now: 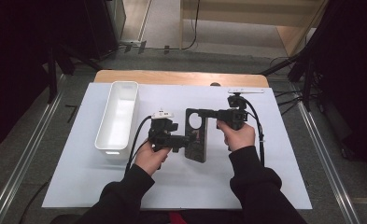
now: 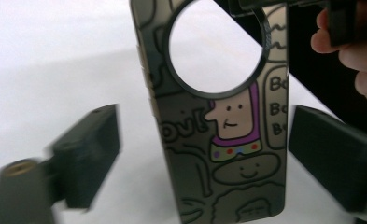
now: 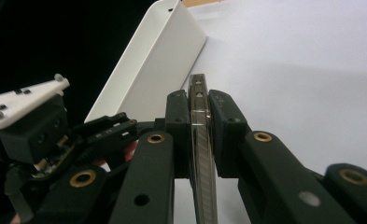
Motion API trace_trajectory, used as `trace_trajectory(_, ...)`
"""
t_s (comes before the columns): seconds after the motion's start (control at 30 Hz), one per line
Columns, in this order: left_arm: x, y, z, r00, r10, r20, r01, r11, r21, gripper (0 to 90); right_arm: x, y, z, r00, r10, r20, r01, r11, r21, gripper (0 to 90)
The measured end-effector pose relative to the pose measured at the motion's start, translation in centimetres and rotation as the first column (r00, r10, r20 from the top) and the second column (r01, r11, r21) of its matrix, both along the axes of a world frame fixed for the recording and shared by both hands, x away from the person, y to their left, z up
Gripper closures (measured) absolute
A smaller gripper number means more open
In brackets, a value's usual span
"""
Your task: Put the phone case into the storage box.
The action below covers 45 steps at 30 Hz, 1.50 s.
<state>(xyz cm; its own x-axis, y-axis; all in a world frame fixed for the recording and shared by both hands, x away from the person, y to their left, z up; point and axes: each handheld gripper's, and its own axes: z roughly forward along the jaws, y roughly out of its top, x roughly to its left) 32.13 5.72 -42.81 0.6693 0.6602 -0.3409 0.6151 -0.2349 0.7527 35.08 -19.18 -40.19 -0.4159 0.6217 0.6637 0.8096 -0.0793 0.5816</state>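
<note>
A dark phone case [image 1: 196, 135] with cartoon drawings and a round camera hole hangs over the middle of the white sheet. My right gripper [image 1: 208, 113] is shut on its far end. The right gripper view has both pads [image 3: 223, 126] pressed flat on the thin case [image 3: 202, 163], seen edge-on. My left gripper [image 1: 186, 142] reaches in from the left at the case's near part. In the left gripper view the case [image 2: 228, 140] stands between the open jaws of that gripper [image 2: 204, 158]. The left pad [image 2: 90, 154] is well off it; the right pad [image 2: 330, 158] sits close to its edge.
A long white bin [image 1: 118, 116] lies on the left of the white sheet [image 1: 265, 177], just beyond my left gripper; it also shows behind the jaws as the bin [image 3: 158, 60]. The wooden table edge [image 1: 181, 77] runs along the far side. Dark stands flank both sides.
</note>
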Motion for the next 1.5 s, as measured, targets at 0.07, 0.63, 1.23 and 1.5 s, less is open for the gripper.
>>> trace_trajectory(0.07,0.0,0.0,0.1,0.9999,-0.015,-0.003,0.015,0.9998,0.015,14.7,-0.2,-0.1,0.0,0.9997,0.011,0.02,-0.011,0.9999,-0.008,77.8)
trace_trajectory(0.63,0.3,1.3,1.7,0.996,-0.083,0.034,0.082,0.9964,0.023,14.7,-1.7,-0.3,0.2,0.9922,0.061,0.108,-0.059,0.9979,-0.028,77.8)
trace_trajectory(1.23,1.4,2.4,2.3,0.9932,-0.114,0.022,0.114,0.9934,0.015,18.9,-3.6,0.3,0.0,0.9766,0.089,0.196,-0.079,0.9951,-0.058,77.8)
trace_trajectory(1.5,1.9,2.4,2.2,0.9903,-0.139,0.005,0.139,0.9902,0.012,23.2,-4.1,1.0,0.0,0.9686,0.109,0.223,-0.094,0.9925,-0.079,77.8)
